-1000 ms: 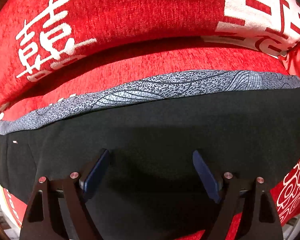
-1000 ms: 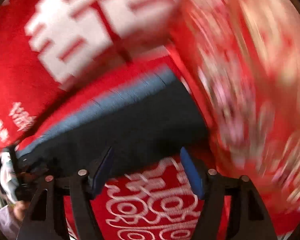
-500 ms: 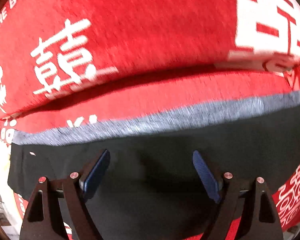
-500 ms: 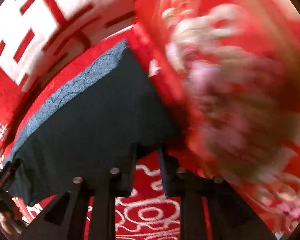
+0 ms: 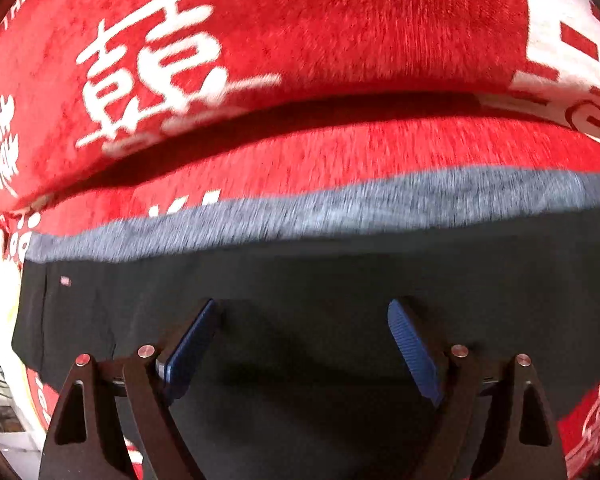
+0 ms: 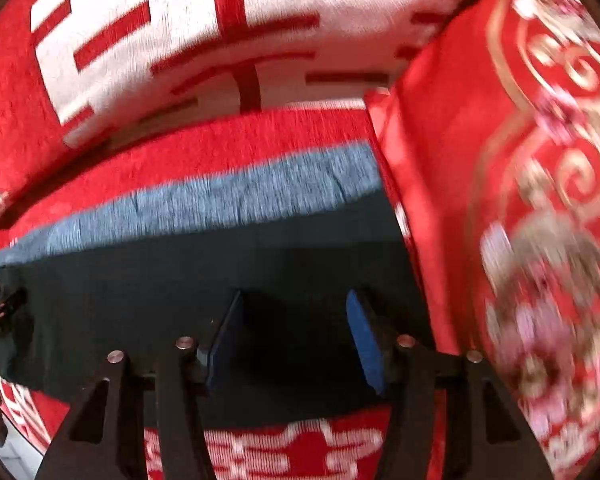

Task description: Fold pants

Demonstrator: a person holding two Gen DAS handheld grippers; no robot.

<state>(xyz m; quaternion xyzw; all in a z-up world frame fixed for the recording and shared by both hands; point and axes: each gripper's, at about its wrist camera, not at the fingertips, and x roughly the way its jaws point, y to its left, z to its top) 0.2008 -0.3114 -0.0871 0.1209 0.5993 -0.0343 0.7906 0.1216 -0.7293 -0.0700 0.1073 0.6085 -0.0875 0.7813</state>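
The black pants [image 5: 300, 280] lie folded flat on a red sofa seat, with a grey patterned band [image 5: 320, 208] along the far edge. My left gripper [image 5: 300, 344] is open and empty over the black cloth. In the right wrist view the same pants [image 6: 160, 288] and grey band [image 6: 228, 200] show. My right gripper [image 6: 296, 332] is open over the pants' right end, its blue pads [image 6: 364, 340] apart, holding nothing.
The red sofa backrest [image 5: 340, 40] with white characters rises behind the pants. A red embroidered cushion [image 6: 520, 200] stands against the pants' right end. The red seat cover [image 6: 300, 448] with white print shows in front of the pants.
My right gripper was nearly shut at the pants' near edge half a second ago and now stands open over the cloth. The left gripper stays open and has drifted slightly.
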